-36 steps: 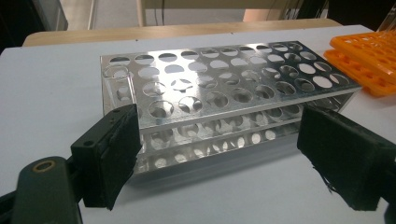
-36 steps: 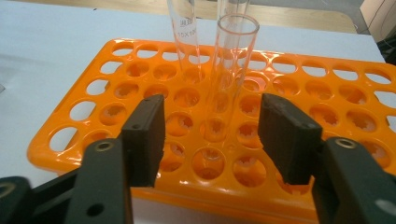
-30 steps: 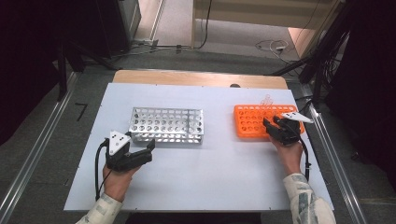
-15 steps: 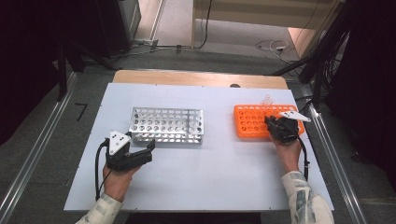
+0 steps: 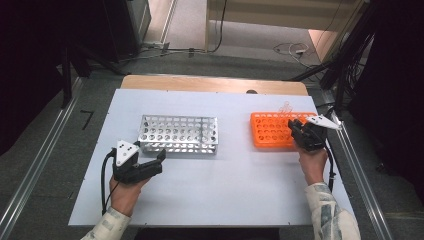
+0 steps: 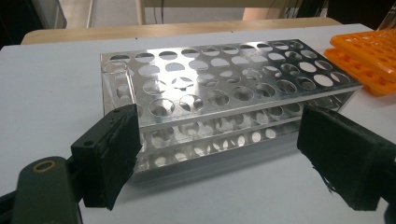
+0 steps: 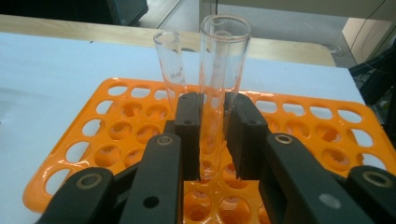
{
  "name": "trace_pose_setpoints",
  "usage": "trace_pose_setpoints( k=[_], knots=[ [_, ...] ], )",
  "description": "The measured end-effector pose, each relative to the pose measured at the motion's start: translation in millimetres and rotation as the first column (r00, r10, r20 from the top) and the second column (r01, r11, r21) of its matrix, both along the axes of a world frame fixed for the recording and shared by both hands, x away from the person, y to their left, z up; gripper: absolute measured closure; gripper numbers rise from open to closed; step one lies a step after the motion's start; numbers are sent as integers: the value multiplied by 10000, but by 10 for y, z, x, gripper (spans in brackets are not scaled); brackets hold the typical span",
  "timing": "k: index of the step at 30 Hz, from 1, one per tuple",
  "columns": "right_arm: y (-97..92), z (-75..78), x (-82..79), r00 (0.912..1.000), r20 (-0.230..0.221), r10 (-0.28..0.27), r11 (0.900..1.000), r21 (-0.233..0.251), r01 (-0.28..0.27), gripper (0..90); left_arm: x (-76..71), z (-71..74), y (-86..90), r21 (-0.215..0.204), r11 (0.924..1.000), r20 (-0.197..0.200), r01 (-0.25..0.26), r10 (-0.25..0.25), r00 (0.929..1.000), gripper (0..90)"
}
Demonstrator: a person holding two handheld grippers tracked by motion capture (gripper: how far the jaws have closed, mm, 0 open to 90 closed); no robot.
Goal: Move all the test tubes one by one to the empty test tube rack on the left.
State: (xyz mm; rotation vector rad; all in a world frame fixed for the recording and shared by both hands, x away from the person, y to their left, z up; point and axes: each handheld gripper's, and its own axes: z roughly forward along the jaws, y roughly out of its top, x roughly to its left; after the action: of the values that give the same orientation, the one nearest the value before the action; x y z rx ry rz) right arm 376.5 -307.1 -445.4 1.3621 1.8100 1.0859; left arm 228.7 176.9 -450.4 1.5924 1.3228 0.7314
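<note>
At the left of the high view, the left gripper (image 5: 159, 159) is held low over the white table (image 5: 230, 185), just in front of the near left corner of the metal rack (image 5: 178, 133). In the left gripper view its two black jaws are seen spread wide, with nothing between the pads (image 6: 112, 154); the metal rack (image 6: 224, 93) lies beyond them, its rows of round holes all unfilled.

Further right, the orange rack (image 5: 272, 130) is set on the table, well apart from the metal one. The right gripper (image 5: 296, 128) is held at that rack's right end. In the right gripper view its jaws have just been closing and are now pressed against a clear glass tube (image 7: 219, 88) from both sides; the tube is held upright, its lower end just above the holes of the orange rack (image 7: 116, 116). A second glass tube (image 7: 169, 65) stands in the rack just behind and to the left, close beside the gripped one.
</note>
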Motion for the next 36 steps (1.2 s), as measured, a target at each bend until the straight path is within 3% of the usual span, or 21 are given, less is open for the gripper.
trace_pose_setpoints(
  k=[10,21,29,36],
  knots=[
    [-16,131,-113,9996,128,240,9996,135,-242,733,-3,6,-3,-31,10000,-4,17,-17,10000,132],
    [169,233,-263,9925,152,1210,9925,132,-1212,733,-4,12,-5,-69,10000,4,50,-50,10000,132],
    [415,279,-373,9765,84,2152,9764,154,-2153,733,-12,19,-18,-71,10000,47,65,-64,10000,132],
    [647,254,-452,9539,-141,2997,9540,125,-2996,733,-10,18,-25,-49,9999,37,103,-103,9999,132]
  ],
)
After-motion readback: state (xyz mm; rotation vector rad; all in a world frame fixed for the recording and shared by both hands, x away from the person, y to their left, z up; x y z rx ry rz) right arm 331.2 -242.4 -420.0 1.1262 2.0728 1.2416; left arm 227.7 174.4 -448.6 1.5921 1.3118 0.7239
